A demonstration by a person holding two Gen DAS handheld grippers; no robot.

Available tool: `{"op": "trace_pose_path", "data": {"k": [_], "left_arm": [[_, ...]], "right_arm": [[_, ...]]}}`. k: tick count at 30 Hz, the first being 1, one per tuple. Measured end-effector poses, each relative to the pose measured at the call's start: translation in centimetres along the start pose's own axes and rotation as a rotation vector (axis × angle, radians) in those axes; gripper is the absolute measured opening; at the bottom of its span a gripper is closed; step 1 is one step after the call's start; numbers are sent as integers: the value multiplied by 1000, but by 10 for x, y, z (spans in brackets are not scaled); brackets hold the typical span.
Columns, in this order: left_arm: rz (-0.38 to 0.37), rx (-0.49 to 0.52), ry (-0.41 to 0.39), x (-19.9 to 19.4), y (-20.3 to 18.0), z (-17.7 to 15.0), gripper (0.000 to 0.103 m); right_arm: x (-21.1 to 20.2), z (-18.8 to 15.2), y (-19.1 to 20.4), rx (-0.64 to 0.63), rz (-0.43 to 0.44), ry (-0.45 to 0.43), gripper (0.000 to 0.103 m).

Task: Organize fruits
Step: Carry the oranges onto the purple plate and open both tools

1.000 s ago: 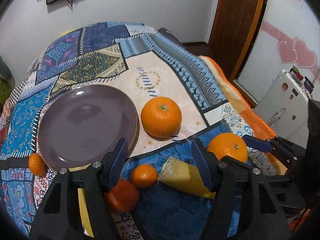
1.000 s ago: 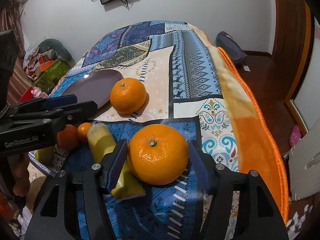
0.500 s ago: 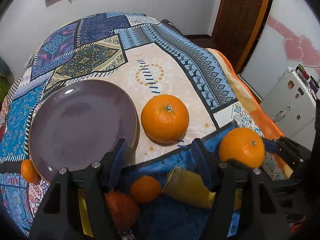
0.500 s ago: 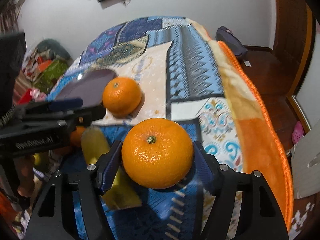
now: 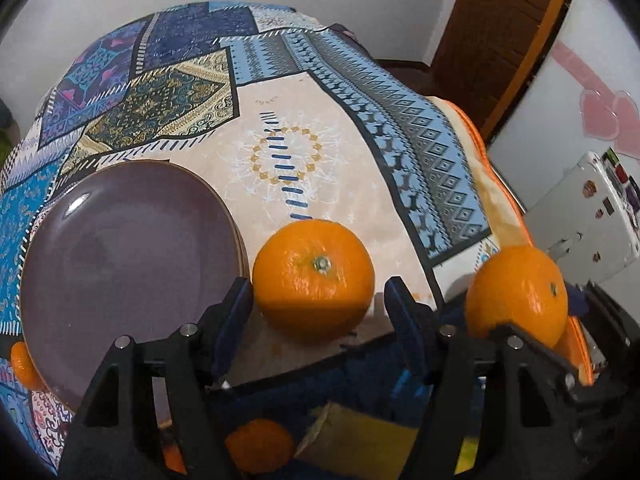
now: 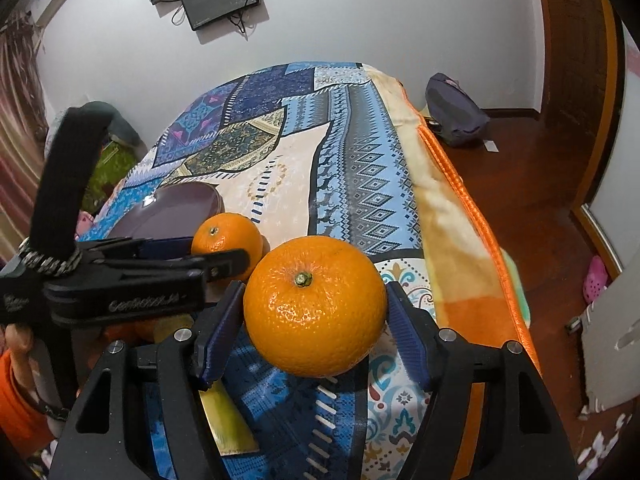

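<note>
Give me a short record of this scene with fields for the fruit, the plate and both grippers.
surface: patterned blanket
plate: purple plate, nothing on it
right hand-held gripper: shut on big orange, lifted off the blanket
left hand-held gripper: open, straddling second big orange beside the plate
other fruit: small mandarin near edge, another left of plate

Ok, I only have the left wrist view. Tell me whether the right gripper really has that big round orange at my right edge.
Observer: It does. In the right wrist view the right gripper has both blue pads pressed against the sides of the big round orange.
Operator: Now report what lies beyond the patterned blanket, on its right side.
Observer: A dark blue bag lies on the wooden floor, close to the white wall.
</note>
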State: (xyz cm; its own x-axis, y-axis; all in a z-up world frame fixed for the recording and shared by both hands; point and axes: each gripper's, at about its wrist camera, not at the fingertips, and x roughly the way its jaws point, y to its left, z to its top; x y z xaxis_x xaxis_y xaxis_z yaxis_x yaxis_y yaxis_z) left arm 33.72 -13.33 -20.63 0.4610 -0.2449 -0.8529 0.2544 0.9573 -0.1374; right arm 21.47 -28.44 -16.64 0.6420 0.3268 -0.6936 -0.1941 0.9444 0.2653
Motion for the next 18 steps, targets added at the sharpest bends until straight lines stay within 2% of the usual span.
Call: {"op": "trace_pose_path", "data": {"k": [3,6,9,18], "left_arm": [[2,-10,4,6,0,4,67],[14,-15,42,21,0,6,67],[35,4,12,20,-4,3,66],[-8,-17,-1,3,0,-2,65]], "right_arm": [[3,-1,-1,1,-3,4,67],[6,-2,-3,3,-12,11,67],[7,-2,-5,6,-15,13,67],[2,-1,-1,-2,-21,4,67]]}}
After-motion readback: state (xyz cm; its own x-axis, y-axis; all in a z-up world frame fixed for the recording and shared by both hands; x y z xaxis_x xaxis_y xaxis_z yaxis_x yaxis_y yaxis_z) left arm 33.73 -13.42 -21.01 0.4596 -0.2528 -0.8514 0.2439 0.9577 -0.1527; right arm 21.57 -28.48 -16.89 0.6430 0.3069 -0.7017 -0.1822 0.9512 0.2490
